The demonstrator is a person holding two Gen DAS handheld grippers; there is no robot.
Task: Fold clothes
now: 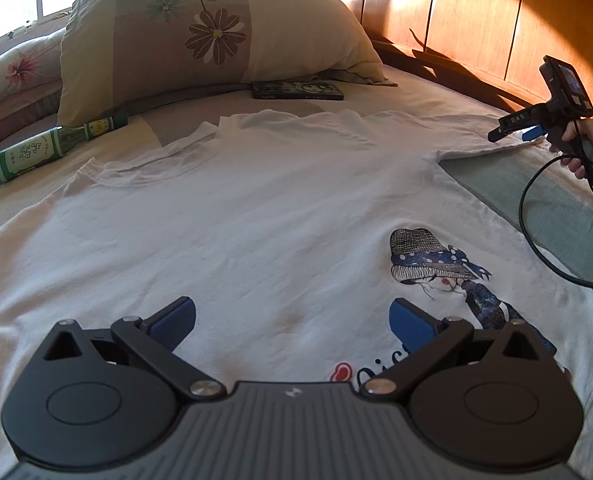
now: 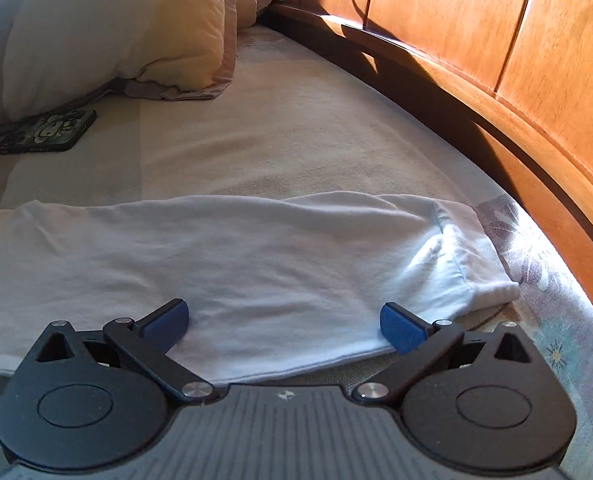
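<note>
The left gripper (image 1: 292, 320) sits at the bottom centre of its wrist view, jaws spread wide, blue pads (image 1: 178, 322) angled outward and nothing between them. The right gripper (image 2: 284, 322) shows the same wide spread in its own view. At the left view's right edge, a hand (image 1: 588, 148) grips the right gripper's handle.

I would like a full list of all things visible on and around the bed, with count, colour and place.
T-shirt: one, white with a printed figure, spread flat on the bed.
Pillow: one, beige with flower print, behind the shirt.
Bottle: one, green, lying beside the pillow.
Phone: one, dark patterned case, flat under the pillow's edge.
Headboard: one, orange-brown wood.
Left gripper: black, blue pads, open above the shirt.
Right gripper: black, blue pads, open at the sleeve.
Hand: one, holding the right gripper's handle.
</note>
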